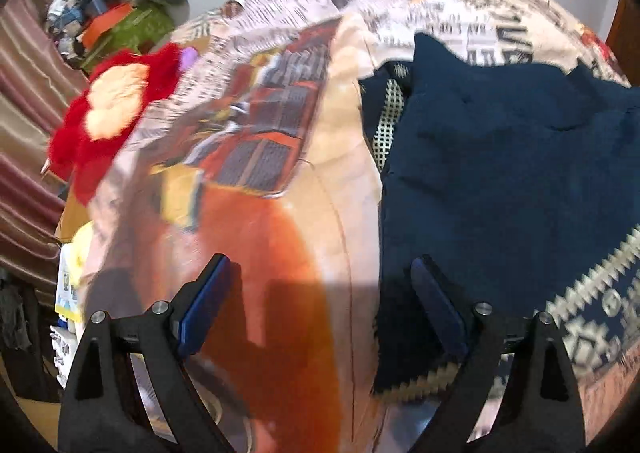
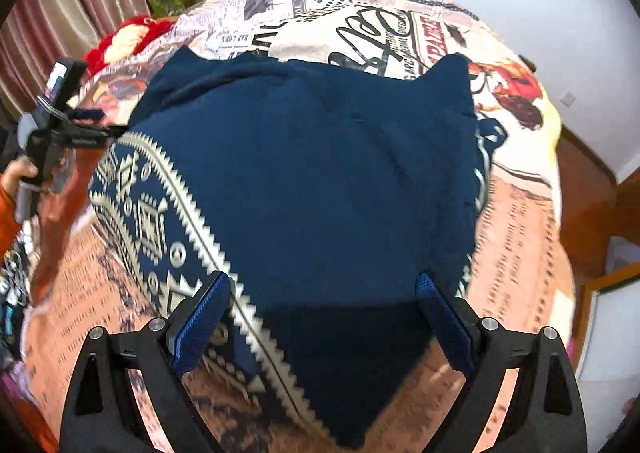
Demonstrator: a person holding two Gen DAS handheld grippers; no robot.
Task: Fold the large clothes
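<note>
Navy garment [image 2: 320, 181]: lies spread on the printed bedspread [image 2: 516, 237], patterned cream band at its 8 o'clock edge.
Left tool [image 1: 320, 285]: jaws apart, nothing between, garment edge at 3 o'clock.
Right tool [image 2: 322, 301]: jaws apart above garment's near hem, empty.

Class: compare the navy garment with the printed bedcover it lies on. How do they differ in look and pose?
The navy garment is mostly plain dark blue with a cream zigzag border; the printed bedcover is busy with newsprint and pictures. The garment lies on top, bunched into folds; the bedcover spreads wide beneath it. Both are soft fabric.
</note>
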